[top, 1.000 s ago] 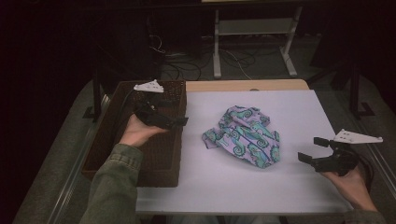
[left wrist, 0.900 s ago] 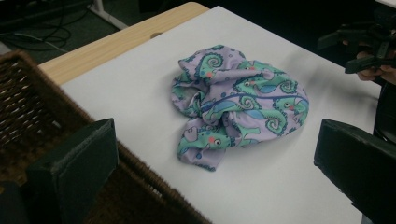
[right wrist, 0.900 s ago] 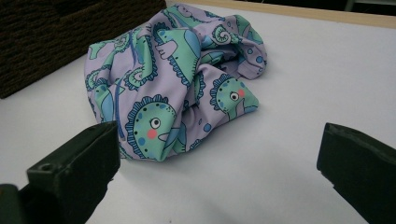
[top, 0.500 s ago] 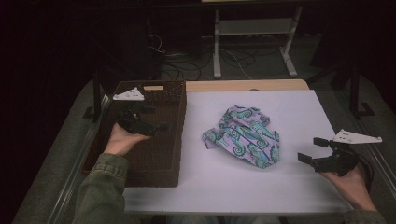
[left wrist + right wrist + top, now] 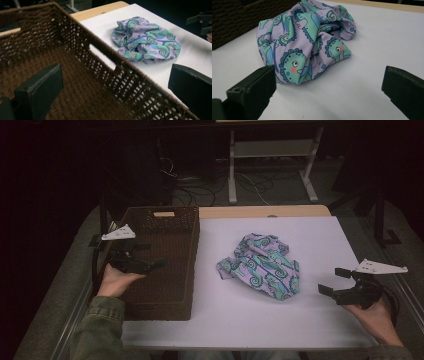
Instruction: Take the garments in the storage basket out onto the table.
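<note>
The crumpled dinosaur-print cloth (image 5: 261, 266) lies mid-bench (image 5: 310, 235), touched by neither tongs. The right tongs (image 5: 334, 281), jaws apart, sit at its 4 o'clock; the left tongs (image 5: 150, 265), also apart, hover over the wicker basket (image 5: 165, 220) at its 9 o'clock.

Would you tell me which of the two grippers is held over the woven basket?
The left gripper, jaws open, is over the brown woven basket. The right gripper, also open, is over the white table surface, right of the dinosaur-print cloth.

High view looks down over the table (image 5: 310, 235); both claw views, close, share the cloth (image 5: 307, 42).
</note>
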{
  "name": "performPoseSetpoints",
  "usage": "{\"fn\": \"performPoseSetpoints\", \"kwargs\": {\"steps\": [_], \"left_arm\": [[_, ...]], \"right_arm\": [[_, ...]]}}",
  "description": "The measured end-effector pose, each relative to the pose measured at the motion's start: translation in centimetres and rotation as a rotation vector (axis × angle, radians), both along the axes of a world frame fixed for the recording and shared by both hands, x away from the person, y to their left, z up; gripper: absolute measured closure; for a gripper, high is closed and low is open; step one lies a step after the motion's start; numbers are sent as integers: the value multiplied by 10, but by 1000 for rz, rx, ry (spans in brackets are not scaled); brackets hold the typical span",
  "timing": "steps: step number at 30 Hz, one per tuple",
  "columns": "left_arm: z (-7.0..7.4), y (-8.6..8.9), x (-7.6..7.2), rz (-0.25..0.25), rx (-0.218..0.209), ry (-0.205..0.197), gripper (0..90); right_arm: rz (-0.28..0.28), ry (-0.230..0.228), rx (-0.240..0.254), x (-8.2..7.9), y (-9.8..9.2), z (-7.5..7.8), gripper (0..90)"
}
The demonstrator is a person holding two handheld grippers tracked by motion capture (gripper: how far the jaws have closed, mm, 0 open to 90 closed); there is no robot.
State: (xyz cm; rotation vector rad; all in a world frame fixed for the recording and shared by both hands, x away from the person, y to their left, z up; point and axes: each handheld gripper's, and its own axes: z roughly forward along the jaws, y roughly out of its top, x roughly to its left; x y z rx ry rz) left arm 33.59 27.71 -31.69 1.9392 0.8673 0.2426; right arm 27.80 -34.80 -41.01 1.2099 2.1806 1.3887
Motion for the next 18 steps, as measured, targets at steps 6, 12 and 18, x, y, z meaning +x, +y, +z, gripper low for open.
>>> {"fn": "performPoseSetpoints", "kwargs": {"steps": [6, 12, 18], "left_arm": [[-11, 12, -5, 17, -4, 8, 0], [-19, 21, -11, 31, -5, 16, 0], [-17, 21, -12, 26, -9, 12, 0]], "right_arm": [[2, 5, -3, 0, 1, 0, 0], [3, 4, -9, 0, 1, -1, 0], [2, 3, -8, 0, 1, 0, 0]]}}
